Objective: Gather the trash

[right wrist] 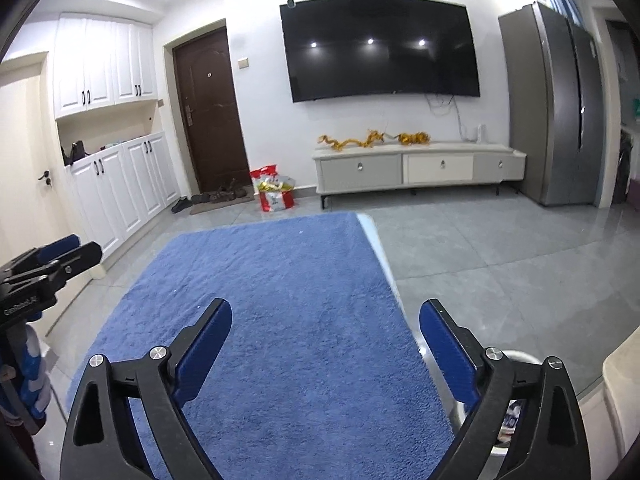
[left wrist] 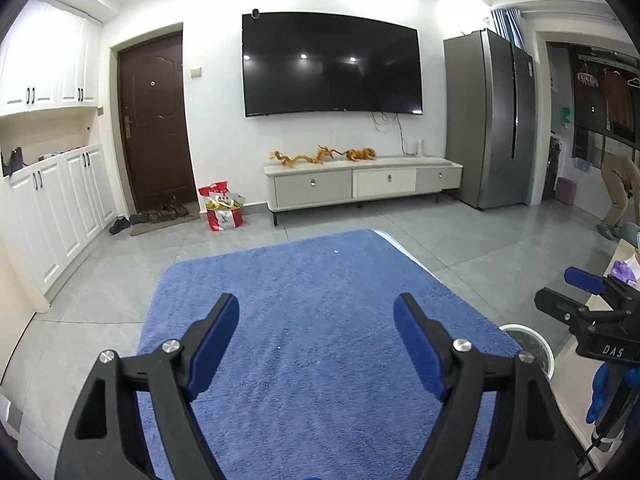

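My left gripper (left wrist: 316, 312) is open and empty, held above a table covered with a blue fuzzy cloth (left wrist: 312, 320). My right gripper (right wrist: 326, 316) is open and empty above the same cloth (right wrist: 280, 300), near its right edge. A round white bin (left wrist: 530, 344) stands on the floor right of the table; in the right wrist view its rim (right wrist: 520, 356) shows behind my right finger, with some trash inside. Only tiny white specks (left wrist: 279, 347) lie on the cloth. Each gripper shows at the edge of the other's view.
A TV (left wrist: 332, 64), a low white cabinet (left wrist: 360, 182) and a grey fridge (left wrist: 492, 120) line the far wall. A red bag (left wrist: 222, 208) and shoes sit by the brown door (left wrist: 154, 120). A person (left wrist: 620, 192) bends at the far right. A beige counter (left wrist: 624, 272) holds purple items.
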### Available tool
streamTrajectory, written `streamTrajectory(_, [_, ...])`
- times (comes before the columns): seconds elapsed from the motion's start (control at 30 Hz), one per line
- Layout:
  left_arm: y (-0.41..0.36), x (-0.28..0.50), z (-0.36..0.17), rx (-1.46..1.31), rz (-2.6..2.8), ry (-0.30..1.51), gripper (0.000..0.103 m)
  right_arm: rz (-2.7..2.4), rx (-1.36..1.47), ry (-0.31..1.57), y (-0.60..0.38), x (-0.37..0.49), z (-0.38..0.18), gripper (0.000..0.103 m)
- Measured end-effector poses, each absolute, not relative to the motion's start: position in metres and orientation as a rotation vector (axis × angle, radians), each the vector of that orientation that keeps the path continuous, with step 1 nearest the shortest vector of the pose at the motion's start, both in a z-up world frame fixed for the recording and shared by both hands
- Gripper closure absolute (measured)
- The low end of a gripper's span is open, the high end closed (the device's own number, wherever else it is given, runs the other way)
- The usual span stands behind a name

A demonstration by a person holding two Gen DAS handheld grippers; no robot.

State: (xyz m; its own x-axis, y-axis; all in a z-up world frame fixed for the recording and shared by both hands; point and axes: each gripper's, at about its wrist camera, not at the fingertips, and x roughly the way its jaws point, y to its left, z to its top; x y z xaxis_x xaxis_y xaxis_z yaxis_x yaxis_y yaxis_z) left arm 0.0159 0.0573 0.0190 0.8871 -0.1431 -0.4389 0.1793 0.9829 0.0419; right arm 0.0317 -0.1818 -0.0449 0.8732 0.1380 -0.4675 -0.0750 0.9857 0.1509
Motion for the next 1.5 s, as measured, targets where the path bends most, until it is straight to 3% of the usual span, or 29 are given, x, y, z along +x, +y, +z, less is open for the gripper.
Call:
streamTrajectory(0.27, [0.054,0.007,0.024,0.047,-0.124,0.408,0.015,0.061,0.101,0.404,-0.17,0.011,-0.034,0.0])
streamTrajectory(1.5, [0.023,-0.006,-0.001,0.029,-0.073,0.377,0.008,-0.103,0.045,0.378,-0.168,-0.001,-0.054,0.0])
